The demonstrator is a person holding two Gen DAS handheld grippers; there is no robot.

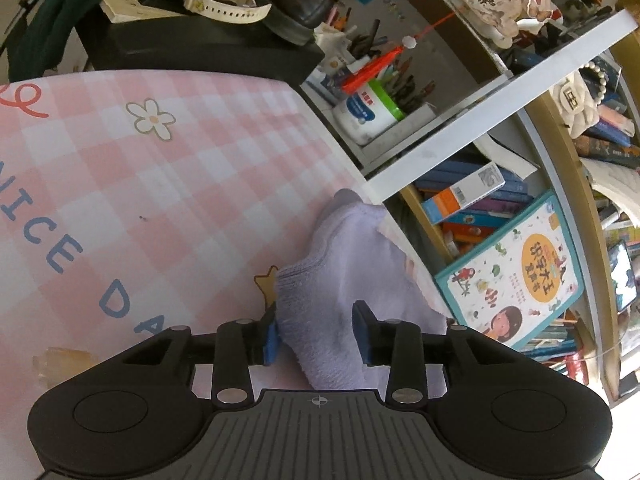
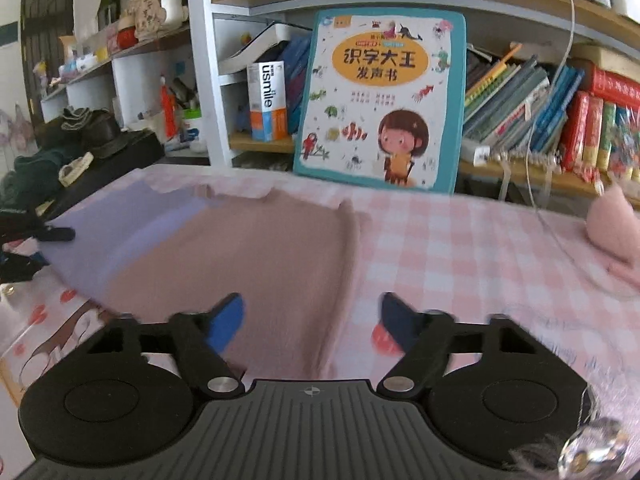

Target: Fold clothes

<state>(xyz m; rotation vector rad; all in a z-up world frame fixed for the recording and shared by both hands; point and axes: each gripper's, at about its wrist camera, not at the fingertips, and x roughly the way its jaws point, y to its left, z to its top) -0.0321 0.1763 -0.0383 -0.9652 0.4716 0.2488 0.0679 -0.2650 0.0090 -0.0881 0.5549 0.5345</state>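
Note:
A folded lavender fleece cloth lies at the right edge of the pink checked table cover. My left gripper hangs low over its near end. The jaws stand apart with the cloth between them; the left pad only brushes the cloth's edge, so it is open. In the right wrist view a dusty-pink garment is spread flat, with a lavender part at its left. My right gripper is above its near edge, blurred and open, with nothing pinched.
A bookshelf stands right behind the table, with a picture book leaning on it. A black box carries a shoe and a watch at the far corner, beside a pen holder. A pink fluffy item lies at the right.

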